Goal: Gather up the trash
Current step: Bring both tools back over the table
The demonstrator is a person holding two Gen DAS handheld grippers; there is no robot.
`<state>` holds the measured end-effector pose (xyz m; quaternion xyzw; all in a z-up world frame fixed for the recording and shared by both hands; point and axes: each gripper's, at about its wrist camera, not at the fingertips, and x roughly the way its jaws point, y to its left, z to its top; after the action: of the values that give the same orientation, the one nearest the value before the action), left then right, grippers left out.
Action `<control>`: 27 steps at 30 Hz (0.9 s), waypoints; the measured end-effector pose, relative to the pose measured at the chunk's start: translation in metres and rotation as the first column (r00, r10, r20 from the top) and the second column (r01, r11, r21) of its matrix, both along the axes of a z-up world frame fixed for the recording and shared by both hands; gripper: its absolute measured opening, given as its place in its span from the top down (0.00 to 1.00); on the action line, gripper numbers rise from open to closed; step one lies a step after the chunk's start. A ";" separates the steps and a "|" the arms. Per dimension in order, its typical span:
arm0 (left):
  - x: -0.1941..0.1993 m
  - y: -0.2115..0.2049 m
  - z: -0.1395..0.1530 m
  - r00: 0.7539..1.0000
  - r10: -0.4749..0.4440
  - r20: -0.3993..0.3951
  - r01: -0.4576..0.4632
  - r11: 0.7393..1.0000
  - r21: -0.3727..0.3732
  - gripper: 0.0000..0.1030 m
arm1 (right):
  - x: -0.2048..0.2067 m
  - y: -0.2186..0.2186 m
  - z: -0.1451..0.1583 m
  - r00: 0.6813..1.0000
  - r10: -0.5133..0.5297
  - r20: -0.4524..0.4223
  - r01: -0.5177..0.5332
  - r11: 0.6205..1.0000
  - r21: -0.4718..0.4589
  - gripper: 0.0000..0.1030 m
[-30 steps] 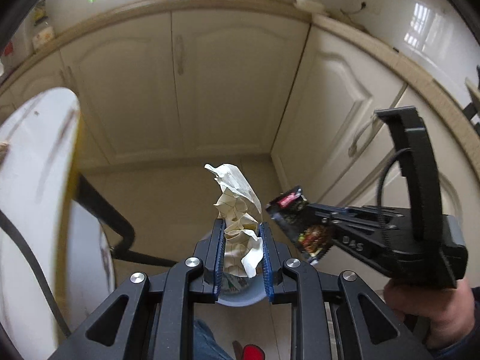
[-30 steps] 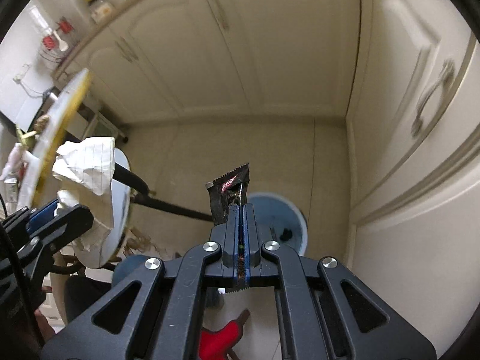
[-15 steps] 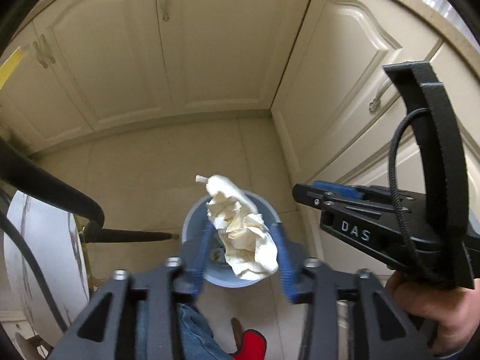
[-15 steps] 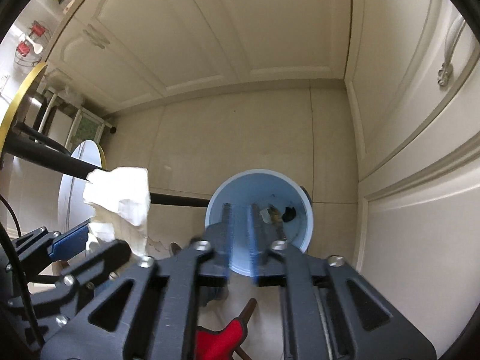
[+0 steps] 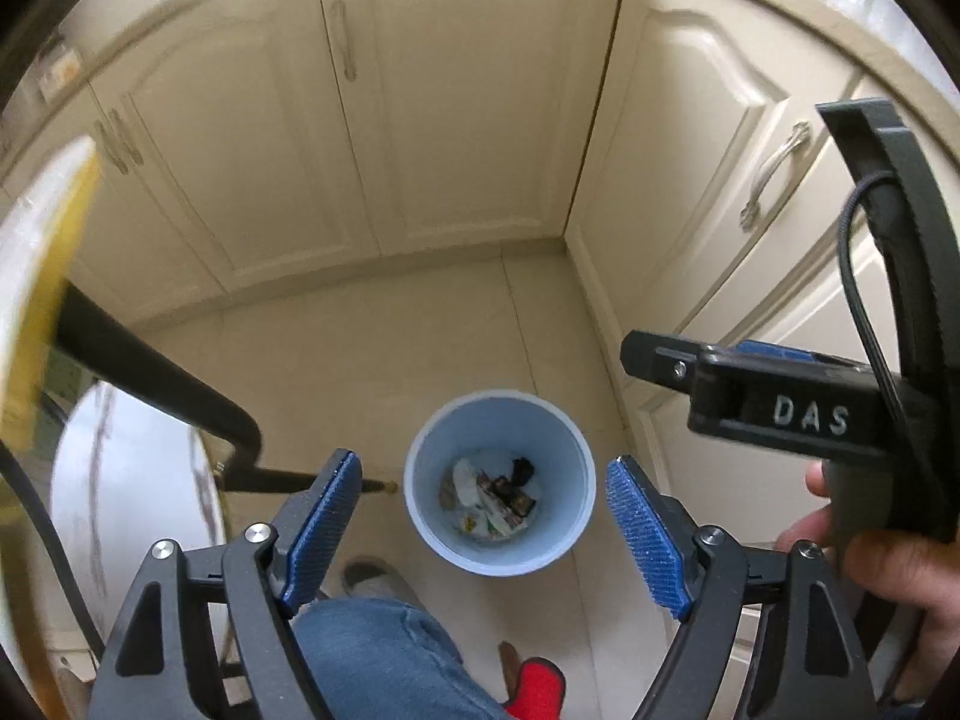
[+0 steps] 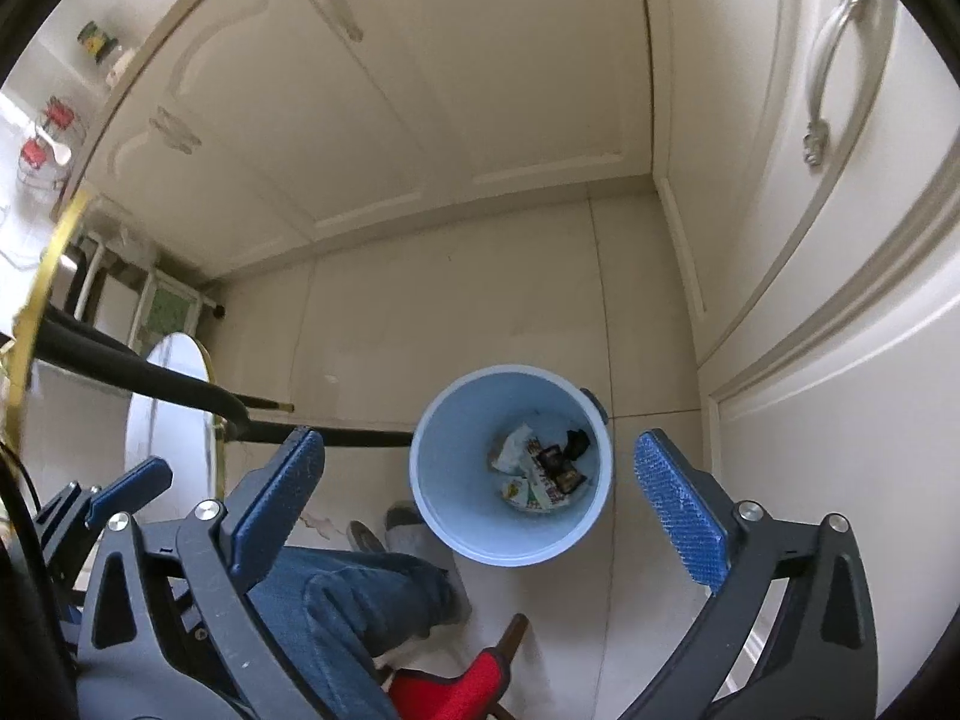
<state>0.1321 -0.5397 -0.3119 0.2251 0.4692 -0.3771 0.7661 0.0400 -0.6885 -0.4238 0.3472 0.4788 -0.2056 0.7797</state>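
Observation:
A light blue bin (image 5: pixel 432 480) stands on the tiled floor below both grippers. On its bottom lie crumpled white paper (image 5: pixel 465 480) and a dark snack wrapper (image 5: pixel 521 471), also seen as paper (image 6: pixel 513 450) and wrapper (image 6: pixel 576 441) in the right wrist view, where the bin (image 6: pixel 444 468) fills the middle. My left gripper (image 5: pixel 480 468) hangs above the bin, its jaws opening with nothing between them. My right gripper (image 6: pixel 478 441) is over the bin too, jaws opening wide and empty. It shows from the side as the right gripper (image 5: pixel 648 354), held by a hand (image 5: pixel 888 570).
Cream cabinet doors (image 5: pixel 456 120) close off the corner behind and right of the bin. A round white table with a gold edge (image 5: pixel 36 300) and black legs (image 5: pixel 156 384) stands at left. A person's leg in jeans (image 6: pixel 360 594) and a red object (image 6: pixel 456 684) are below.
Both grippers went from shut to open. The crumpled paper left the left gripper and the snack wrapper left the right one; both now lie in the bin. Both hands sank toward it.

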 end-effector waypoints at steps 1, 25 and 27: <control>-0.004 0.002 0.007 1.000 -0.001 0.021 0.001 1.000 -0.014 0.21 | -0.002 0.000 0.006 1.000 -0.007 0.013 0.007 1.000 -0.003 0.00; -0.063 0.195 0.140 0.837 0.427 0.342 -0.315 0.887 -0.338 0.01 | 0.053 0.159 0.237 0.892 0.285 0.351 -0.174 0.933 -0.316 0.00; -0.065 0.219 0.144 0.817 0.467 0.339 -0.349 0.867 -0.355 0.01 | 0.062 0.178 0.247 0.878 0.312 0.363 -0.191 0.923 -0.333 0.00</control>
<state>0.0673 -0.3202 -0.1679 0.0834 0.2762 -0.2079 0.9346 0.1016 -0.5104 -0.1771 0.1995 0.3114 -0.0914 0.9246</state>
